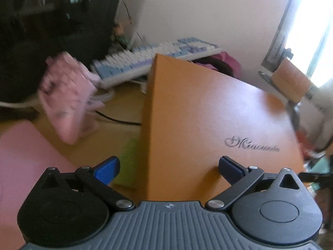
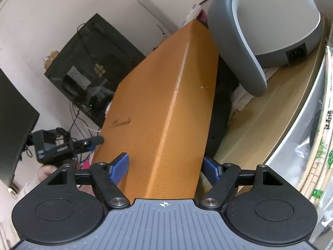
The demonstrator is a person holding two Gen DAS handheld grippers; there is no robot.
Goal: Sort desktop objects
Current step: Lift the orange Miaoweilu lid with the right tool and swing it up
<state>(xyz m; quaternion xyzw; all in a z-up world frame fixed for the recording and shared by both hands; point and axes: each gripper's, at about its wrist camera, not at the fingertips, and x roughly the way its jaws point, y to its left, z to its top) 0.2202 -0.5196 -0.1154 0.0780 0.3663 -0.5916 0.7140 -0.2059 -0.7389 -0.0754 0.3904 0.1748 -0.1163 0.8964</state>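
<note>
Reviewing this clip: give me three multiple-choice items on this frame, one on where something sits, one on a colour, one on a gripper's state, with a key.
1. Seen from the left wrist, where is the keyboard relative to the orange box?
A. Behind its far end
B. On top of it
C. Between the fingers

2. What colour are the pads on the fingers of the right gripper?
A. Red
B. Blue
C. Green

3. How does the right gripper stand on the box?
A. Wide open, well clear of it
B. One finger against each long side of it
C. Shut in front of it, on nothing

Key: 1 A, the keys show beyond the box's far corner. 2 B, both pads are blue. 3 B, a pad sits against each side, the box between them.
</note>
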